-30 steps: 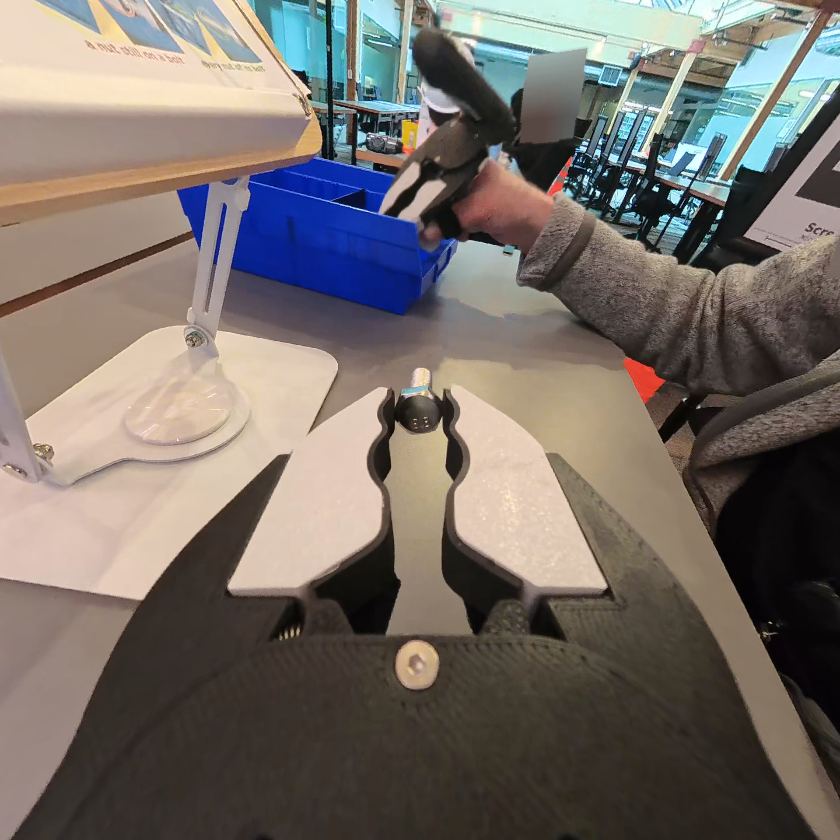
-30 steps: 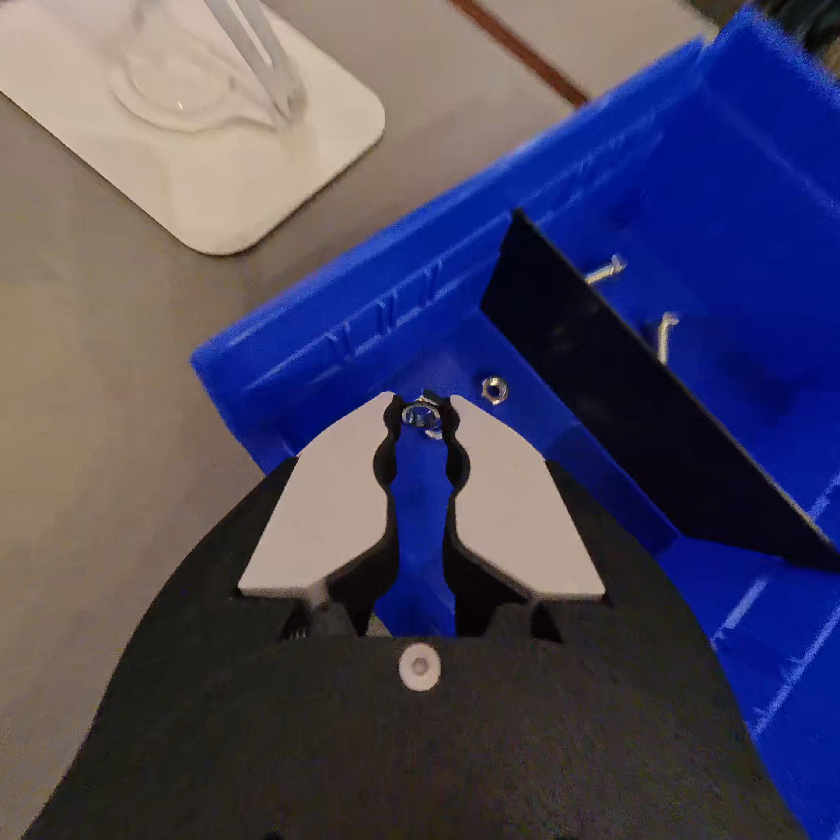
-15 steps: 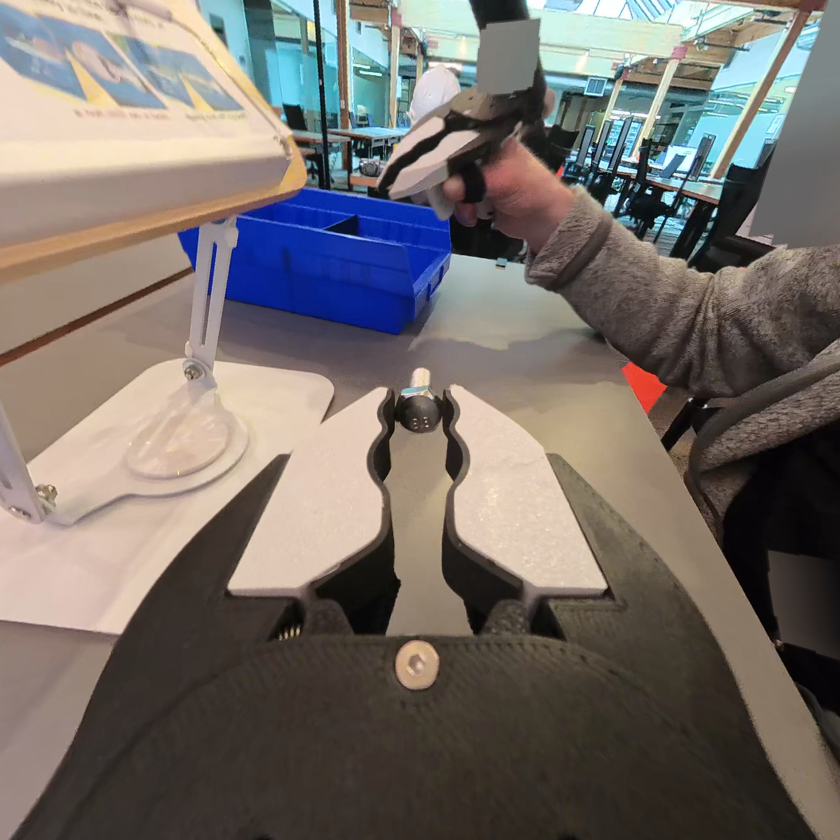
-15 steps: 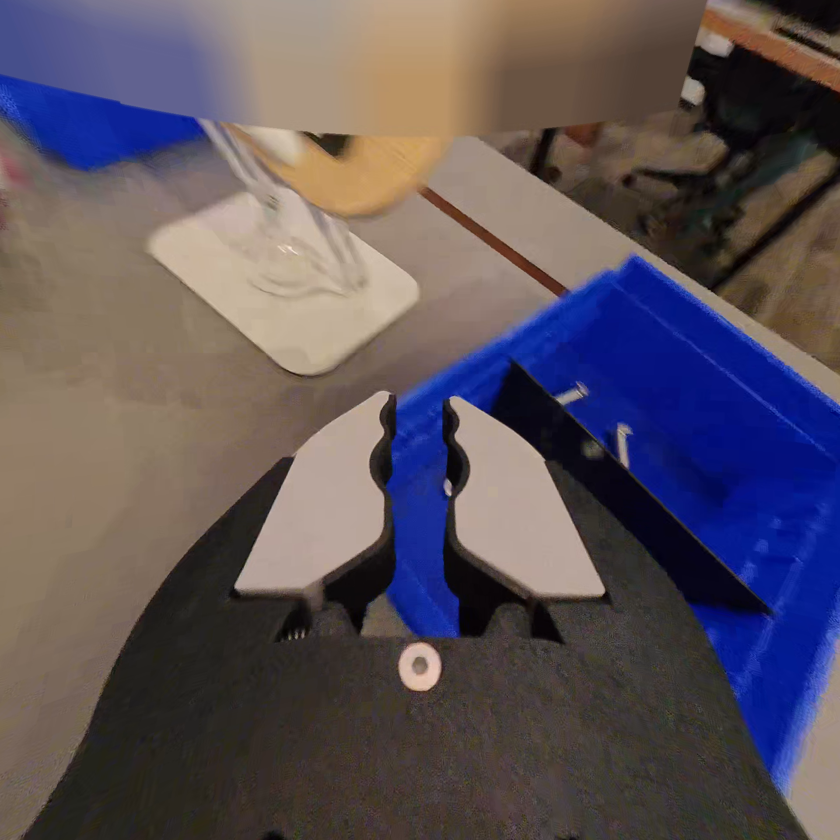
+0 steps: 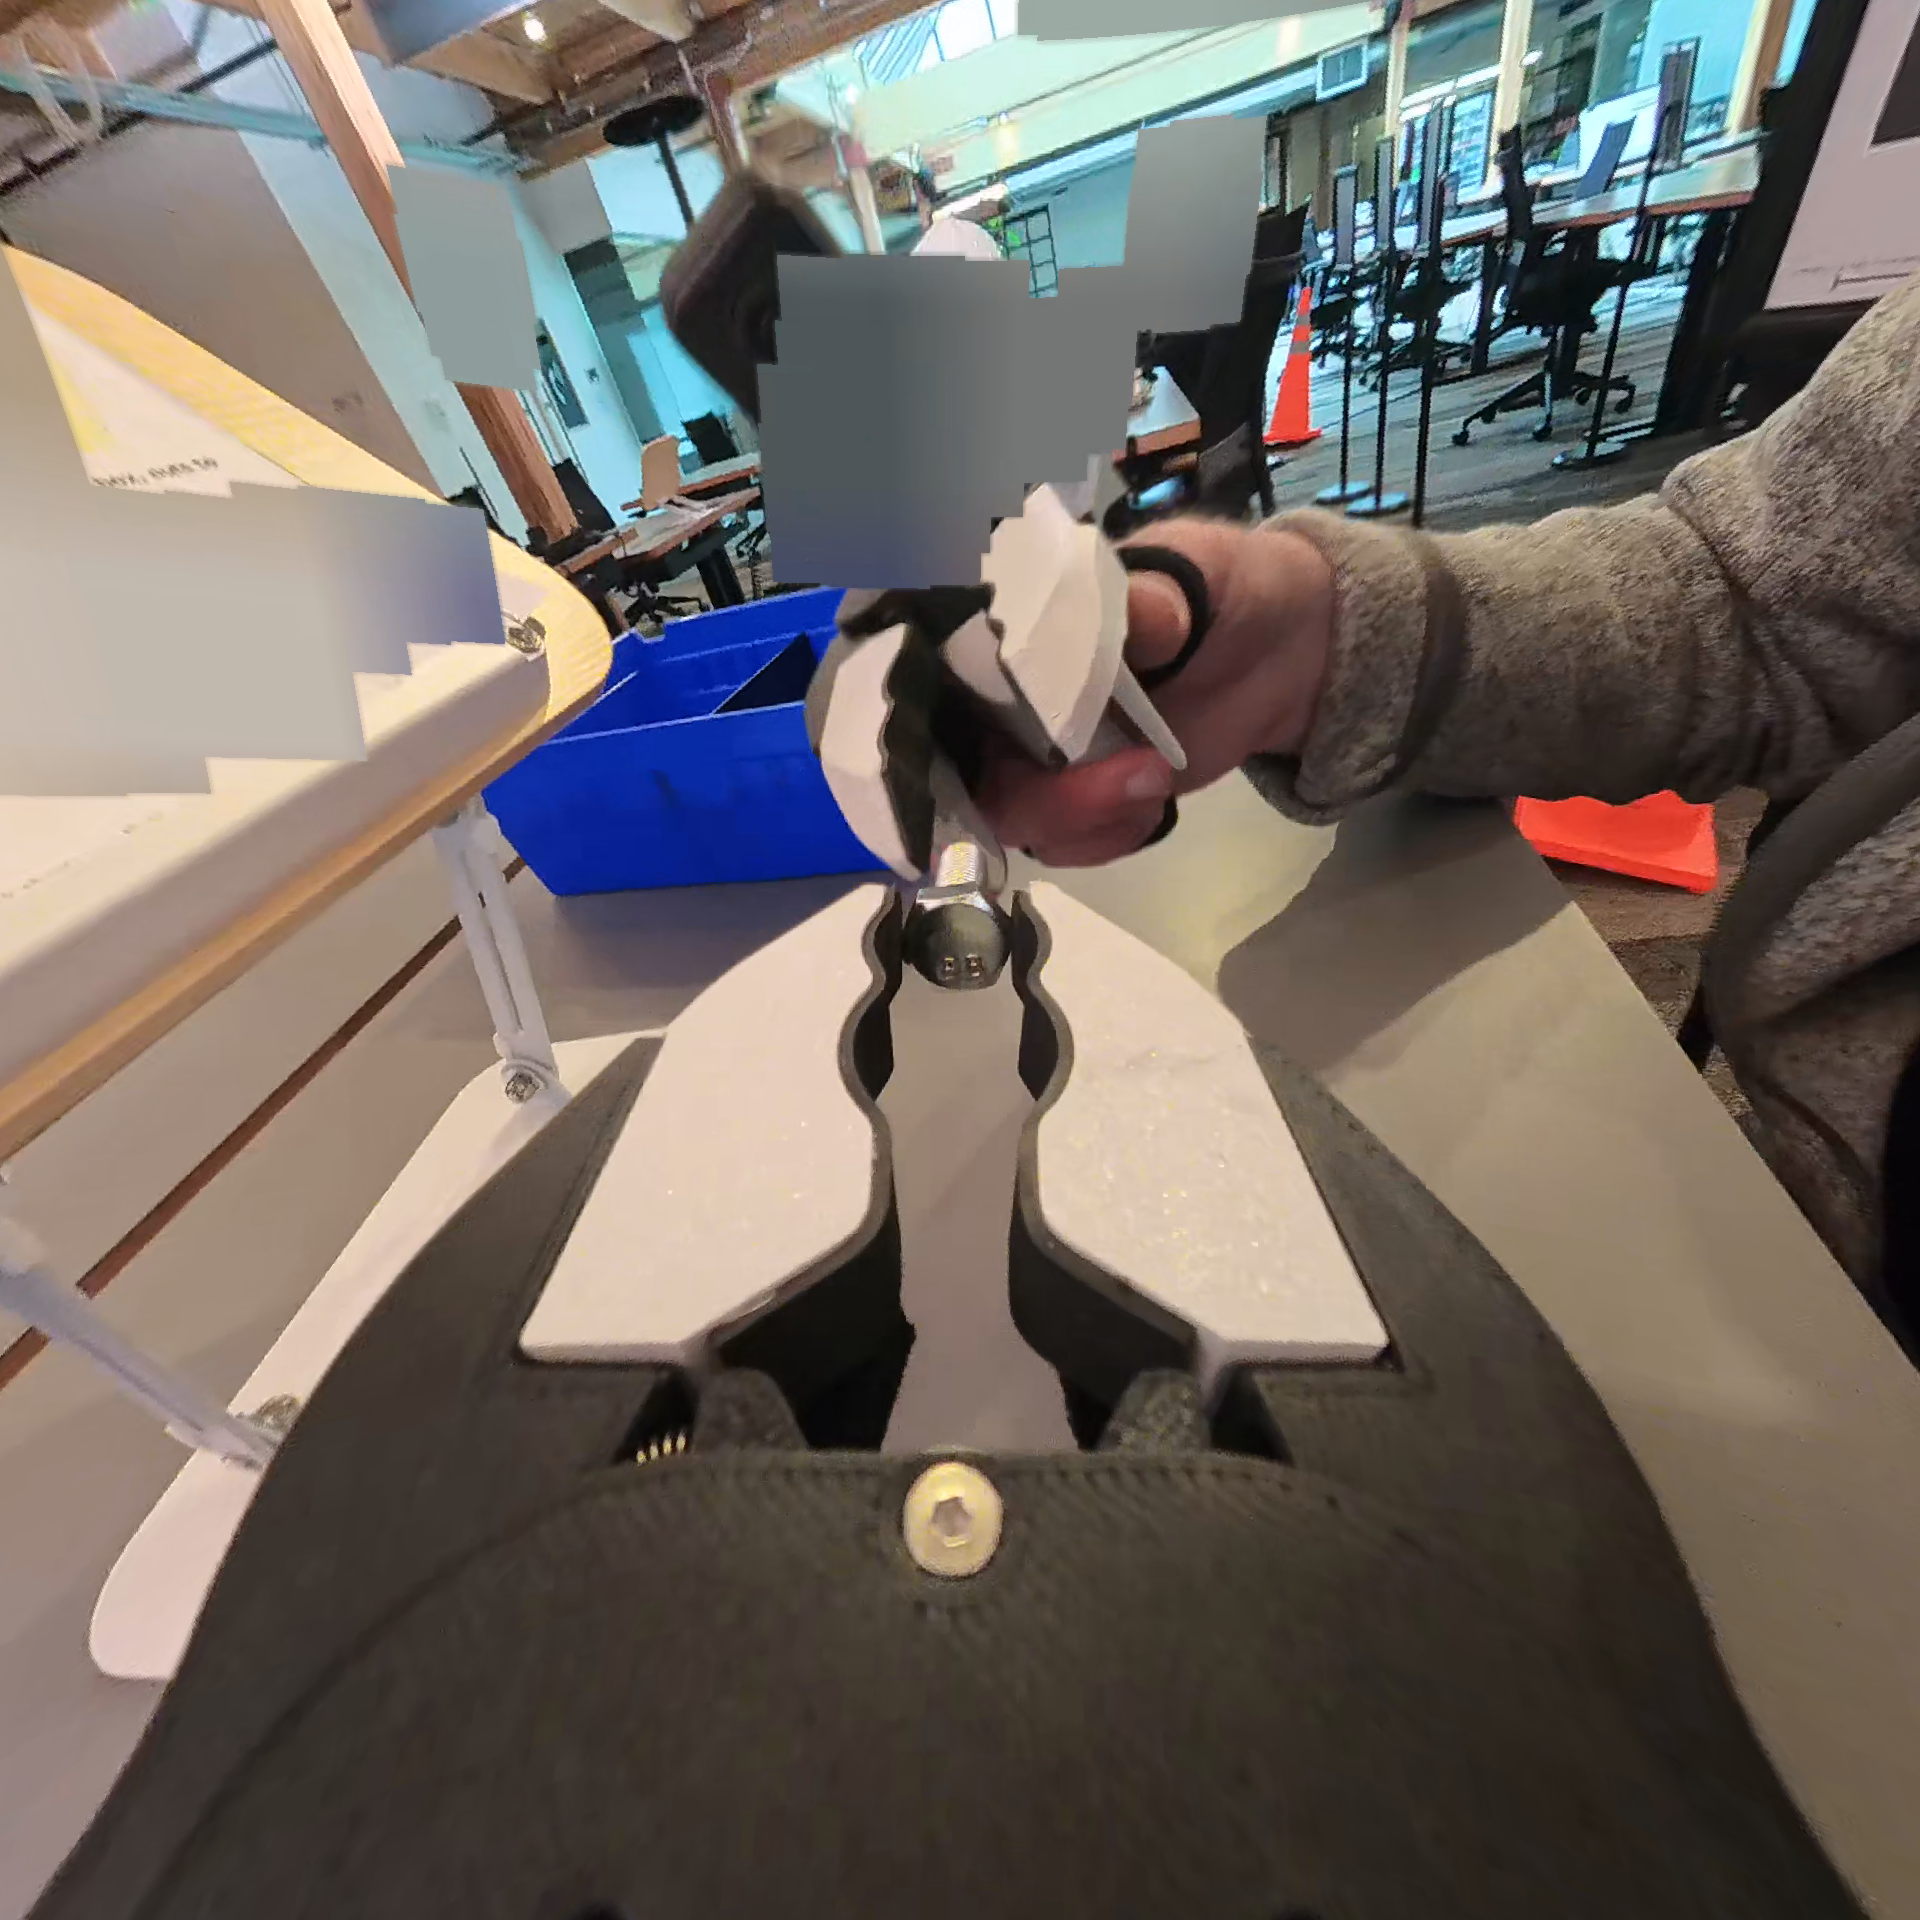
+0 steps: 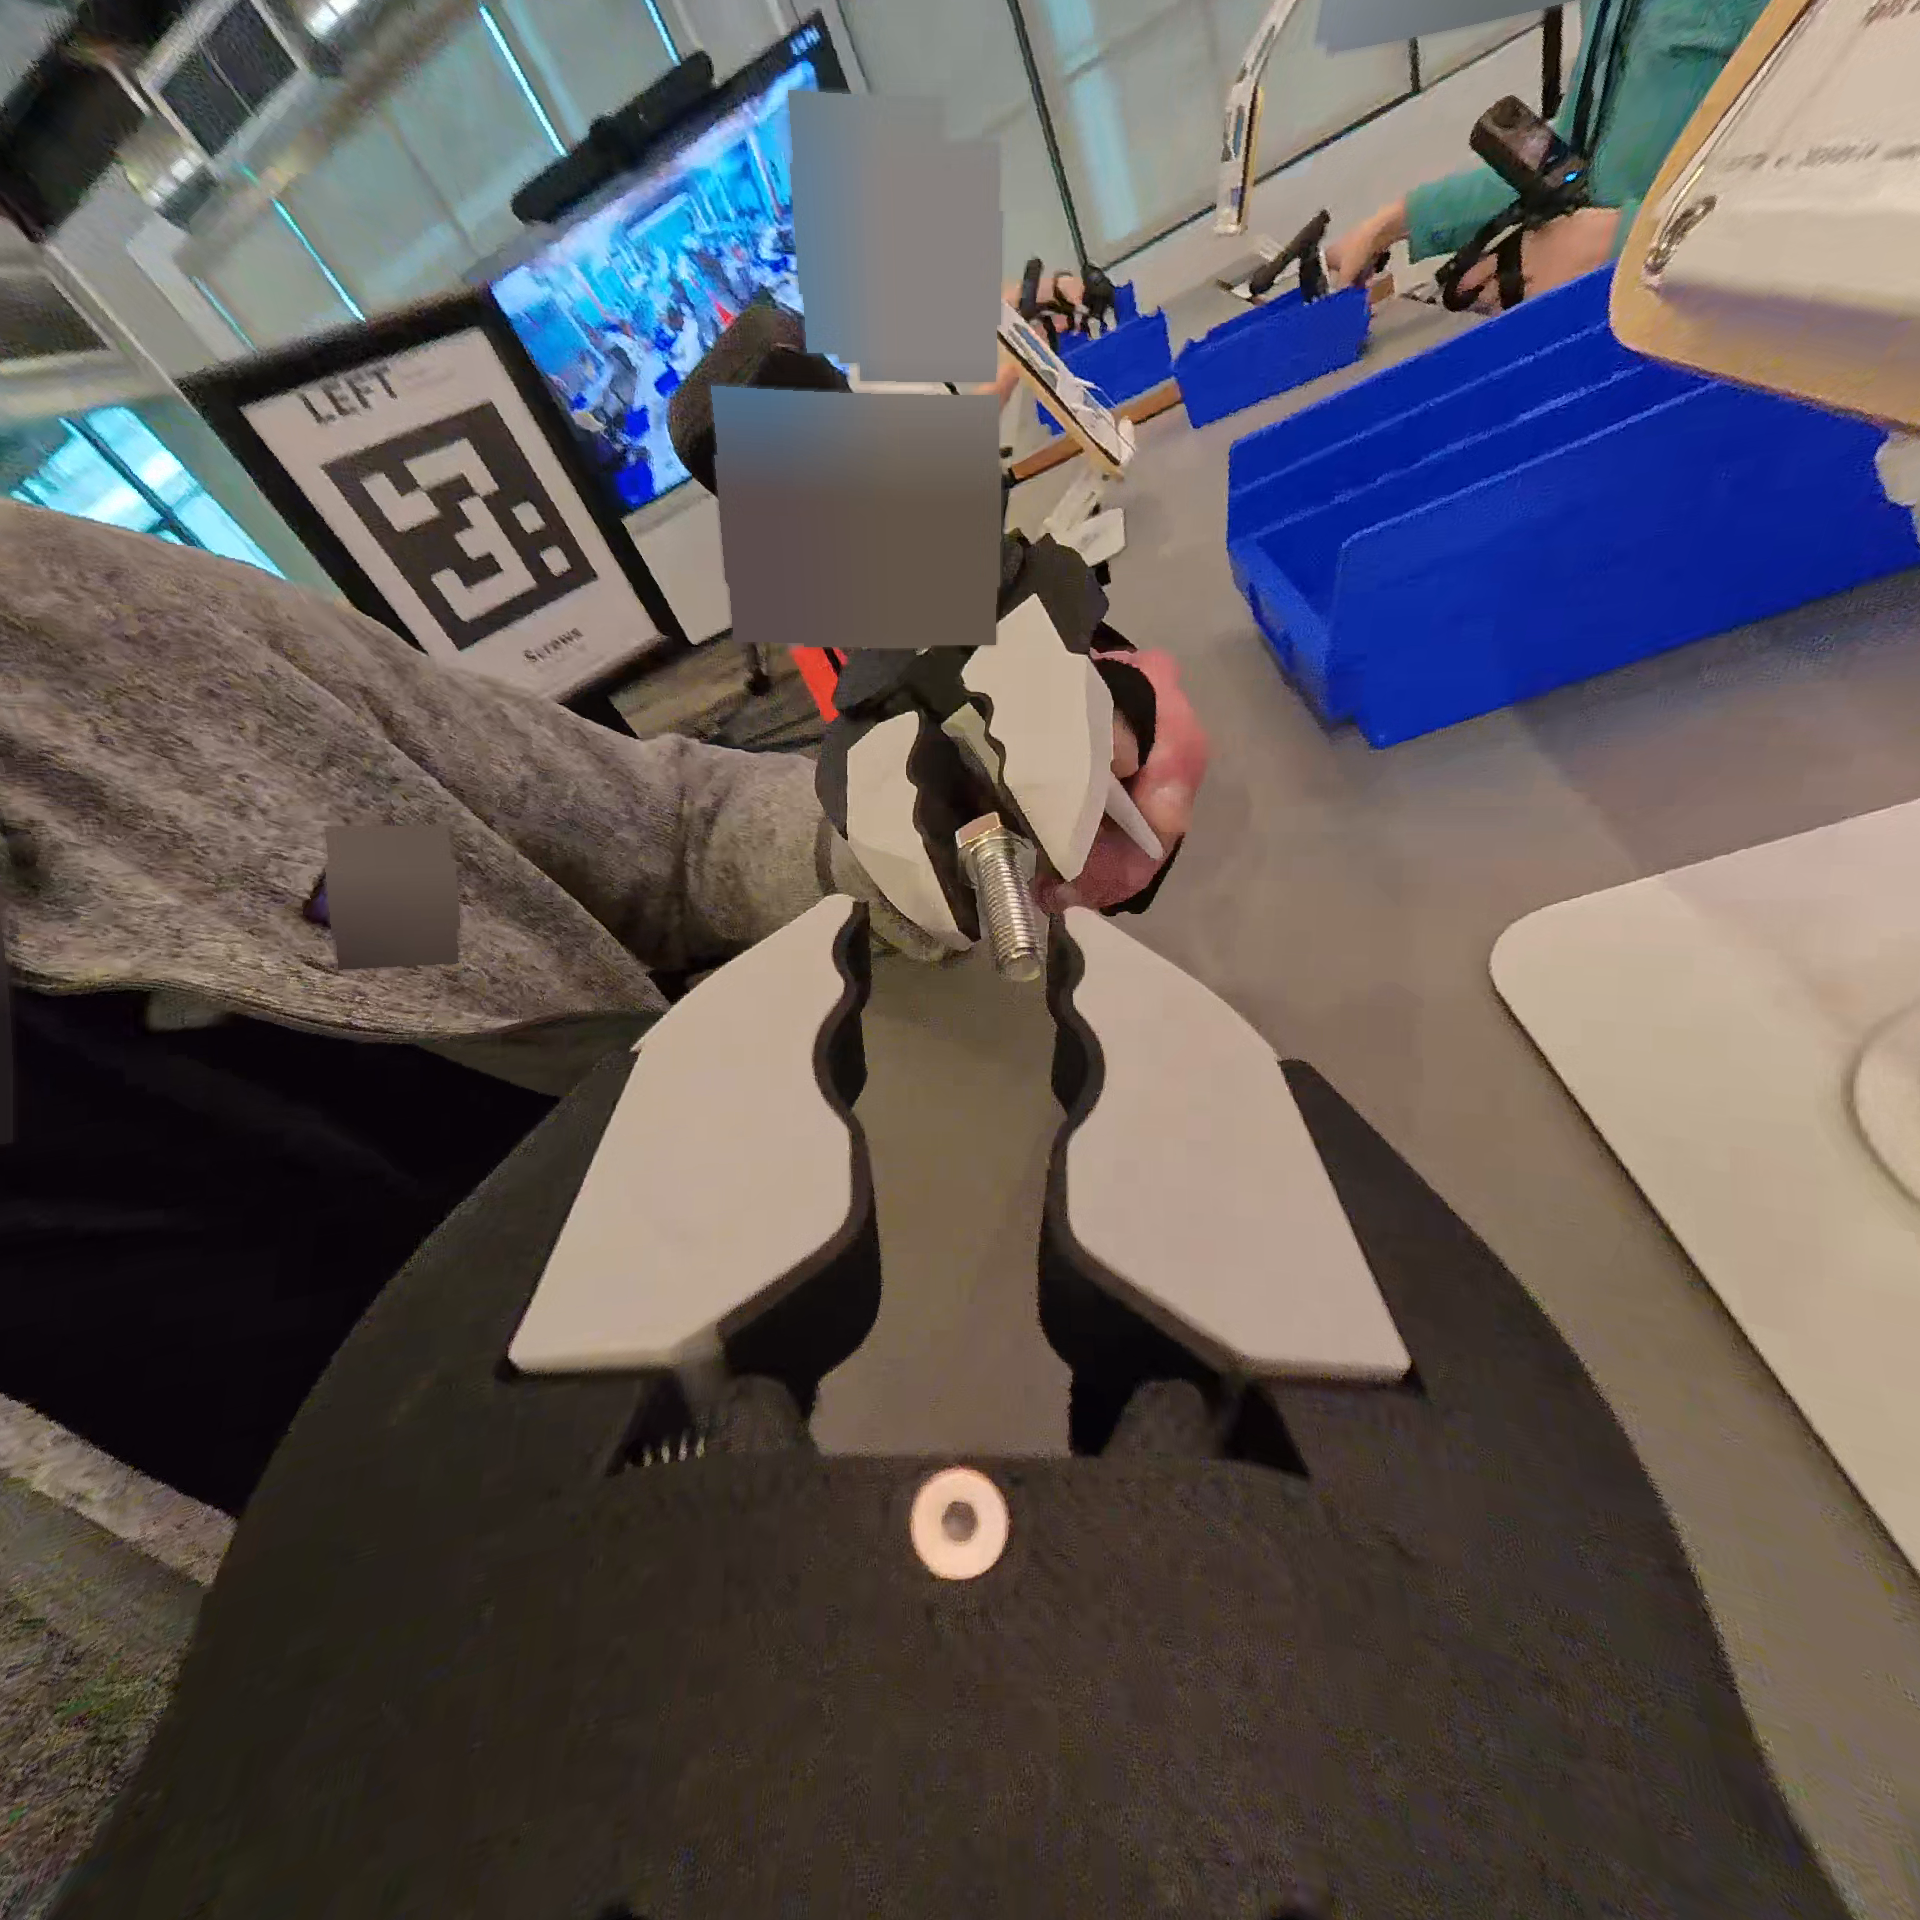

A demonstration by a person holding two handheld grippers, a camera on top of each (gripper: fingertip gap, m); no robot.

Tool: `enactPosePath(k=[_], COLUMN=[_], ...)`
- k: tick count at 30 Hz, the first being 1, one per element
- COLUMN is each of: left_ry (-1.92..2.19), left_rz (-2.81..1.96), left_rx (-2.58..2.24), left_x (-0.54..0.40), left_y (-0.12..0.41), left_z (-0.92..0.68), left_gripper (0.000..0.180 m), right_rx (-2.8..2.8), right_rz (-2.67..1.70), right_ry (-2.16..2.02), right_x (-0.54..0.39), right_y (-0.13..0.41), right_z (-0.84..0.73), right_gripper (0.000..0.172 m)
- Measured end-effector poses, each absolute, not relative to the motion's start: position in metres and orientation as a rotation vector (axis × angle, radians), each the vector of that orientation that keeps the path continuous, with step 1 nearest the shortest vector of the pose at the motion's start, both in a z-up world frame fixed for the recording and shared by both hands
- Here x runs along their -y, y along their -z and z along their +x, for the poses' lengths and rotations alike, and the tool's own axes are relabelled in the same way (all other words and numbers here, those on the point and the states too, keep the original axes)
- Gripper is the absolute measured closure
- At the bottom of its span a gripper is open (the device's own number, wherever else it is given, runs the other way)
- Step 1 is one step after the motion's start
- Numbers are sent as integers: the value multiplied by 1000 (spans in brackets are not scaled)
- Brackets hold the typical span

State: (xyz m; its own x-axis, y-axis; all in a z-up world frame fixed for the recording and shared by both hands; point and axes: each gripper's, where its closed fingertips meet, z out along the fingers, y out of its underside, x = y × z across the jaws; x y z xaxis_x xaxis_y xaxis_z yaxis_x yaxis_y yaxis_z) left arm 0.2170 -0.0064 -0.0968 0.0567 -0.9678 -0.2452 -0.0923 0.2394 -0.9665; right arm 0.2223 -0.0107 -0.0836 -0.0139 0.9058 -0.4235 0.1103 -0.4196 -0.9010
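My left gripper (image 5: 956,914) is shut on the dark head of a silver bolt (image 5: 954,940), held above the grey table (image 5: 1403,1039) with the threaded shank pointing away from me. My right gripper (image 6: 956,925) is open and holds nothing. The bolt's threaded end (image 6: 1013,930) reaches in between its tips, close to the right fingertip (image 6: 1101,966). In the right wrist view the left gripper (image 6: 987,847) faces me, clamped on the bolt head. In the left wrist view the right gripper (image 5: 956,790) stands opposite, its fingers on either side of the shank.
A blue divided bin (image 5: 707,769) stands behind the grippers and shows at the right in the right wrist view (image 6: 1507,540). A white stand base (image 5: 416,1226) carries a tilted board (image 5: 260,790) at the left. A person's grey sleeves (image 5: 1558,644) reach in. More blue bins (image 6: 1268,343) stand farther back. Both grippers' tips are close together, under 4 cm apart.
My right gripper left the blue bin, where a nut sat between its tips, and swung over to face the left gripper with its jaws wider and no nut in them. The left gripper kept the bolt.
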Motion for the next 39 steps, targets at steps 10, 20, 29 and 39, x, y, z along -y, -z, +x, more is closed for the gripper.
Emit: enactPosePath(k=[10,20,29,39], left_ry=[913,926,910,919], left_rz=[-1061,-1082,-1179,-1237], left_rx=[-1371,-1296,-1298,-1276], left_x=[17,8,-4,-13], left_y=[94,88,106,113], left_z=[221,219,218,224], left_gripper=[161,141,180,180], right_rx=[1094,1092,869,691], right_rz=[-1572,-1522,-1618,-2195], right_ry=[-1596,-1444,-719,-109], right_x=[15,12,-65,-204], right_y=[89,74,22,101], right_z=[217,226,371,534], right_gripper=[163,164,164,163])
